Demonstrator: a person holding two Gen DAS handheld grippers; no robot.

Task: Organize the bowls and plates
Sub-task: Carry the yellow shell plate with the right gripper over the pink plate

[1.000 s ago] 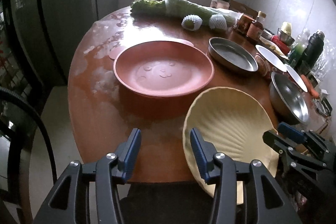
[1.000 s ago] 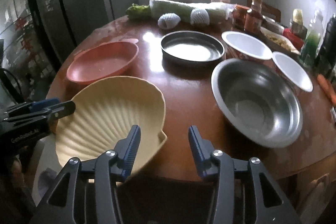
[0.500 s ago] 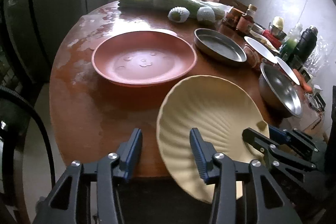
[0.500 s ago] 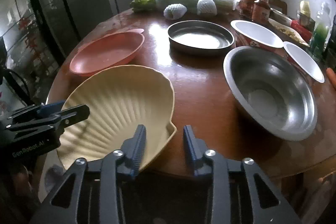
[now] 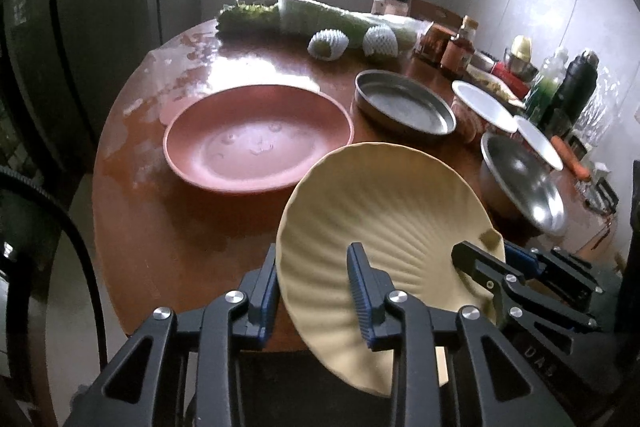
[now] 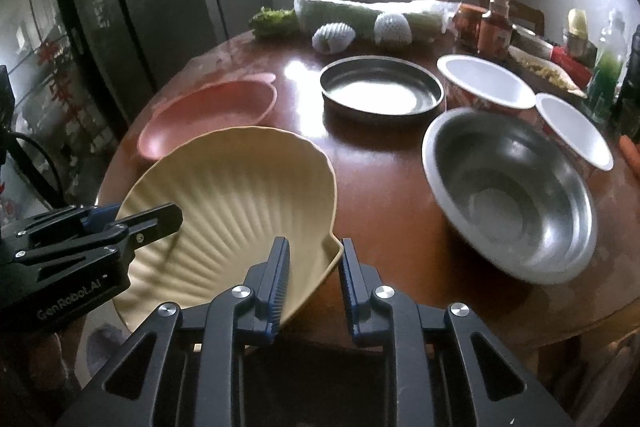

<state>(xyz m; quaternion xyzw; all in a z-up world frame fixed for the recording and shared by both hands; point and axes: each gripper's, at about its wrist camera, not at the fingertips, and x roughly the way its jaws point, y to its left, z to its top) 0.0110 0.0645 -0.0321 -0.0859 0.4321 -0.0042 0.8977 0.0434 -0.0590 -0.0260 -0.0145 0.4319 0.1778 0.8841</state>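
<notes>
A cream shell-shaped plate (image 5: 384, 211) (image 6: 240, 195) is held tilted over the table's near edge by both grippers. My left gripper (image 5: 314, 291) straddles its left rim, one finger on each side, closed down on it. My right gripper (image 6: 314, 271) is closed on the plate's hinge corner; it also shows in the left wrist view (image 5: 486, 267). A pink oval plate (image 5: 256, 143) (image 6: 208, 115) lies just beyond the shell plate. A flat steel dish (image 6: 380, 91), a steel bowl (image 6: 512, 195) and two white bowls (image 6: 484, 83) stand to the right.
The round wooden table (image 5: 168, 227) carries vegetables (image 5: 304, 15), two netted fruits (image 5: 328, 43) and bottles and jars (image 6: 496, 23) at the back and right. A dark fridge (image 6: 140, 7) stands left. The floor drops off below the near edge.
Both grippers have narrowed onto the shell plate's rim. The plate has lifted and tilted, moving left toward the pink plate.
</notes>
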